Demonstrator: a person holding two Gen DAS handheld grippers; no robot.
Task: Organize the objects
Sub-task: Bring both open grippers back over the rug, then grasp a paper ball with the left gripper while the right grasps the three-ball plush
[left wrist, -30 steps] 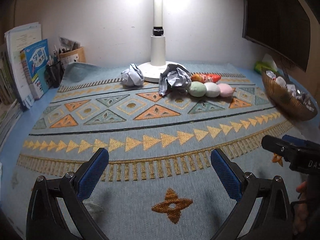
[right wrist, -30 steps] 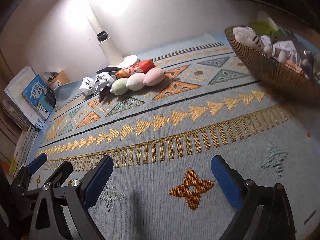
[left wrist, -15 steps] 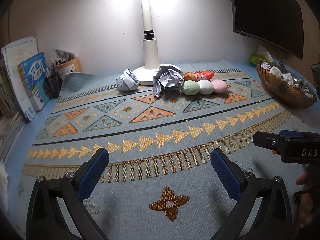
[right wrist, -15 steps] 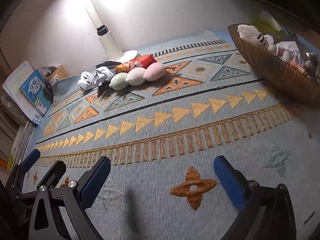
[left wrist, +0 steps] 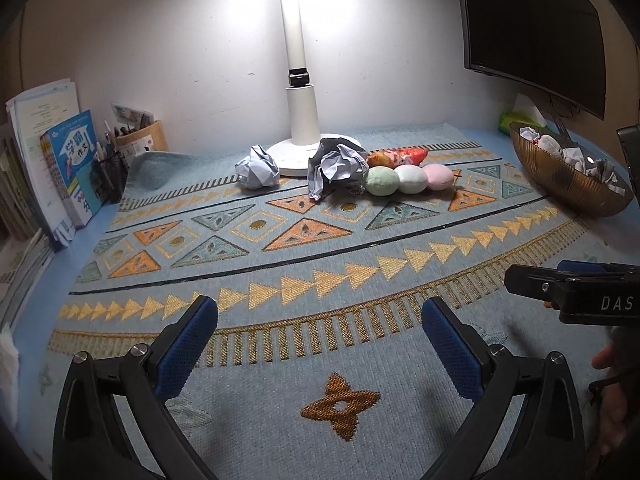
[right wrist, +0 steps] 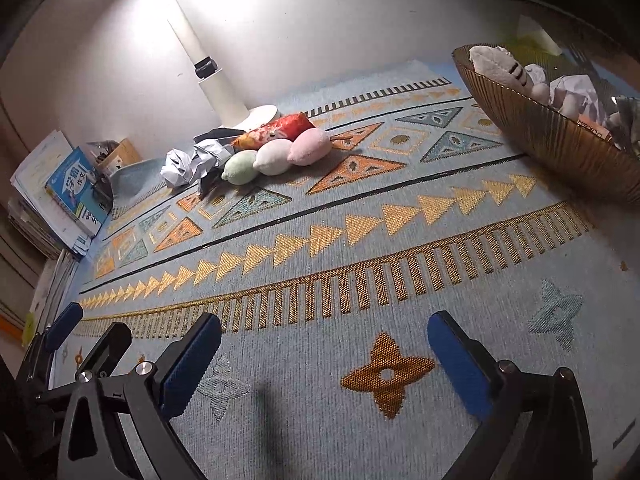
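A plush row of green, white and pink balls [left wrist: 409,178] [right wrist: 276,156] lies on the patterned mat near the lamp base, with a red-orange snack packet [left wrist: 398,156] [right wrist: 276,130] behind it. Two crumpled paper wads [left wrist: 258,168] [left wrist: 336,166] [right wrist: 192,162] sit to its left. A gold ribbed basket [left wrist: 568,184] [right wrist: 552,136] at far right holds paper wads and a striped plush. My left gripper [left wrist: 320,320] and right gripper [right wrist: 324,338] hover open and empty over the near mat. The right gripper's finger [left wrist: 572,284] shows at the left wrist view's right edge.
A white lamp [left wrist: 300,128] [right wrist: 224,92] stands at the back wall. Books [left wrist: 60,168] [right wrist: 72,192] and a pen holder [left wrist: 108,176] line the left edge. A dark monitor [left wrist: 532,24] hangs at the upper right. A green tissue pack [left wrist: 516,118] sits behind the basket.
Both grippers have pulled back and risen a little, so the objects look smaller and farther. Both stay open and nothing on the mat has moved.
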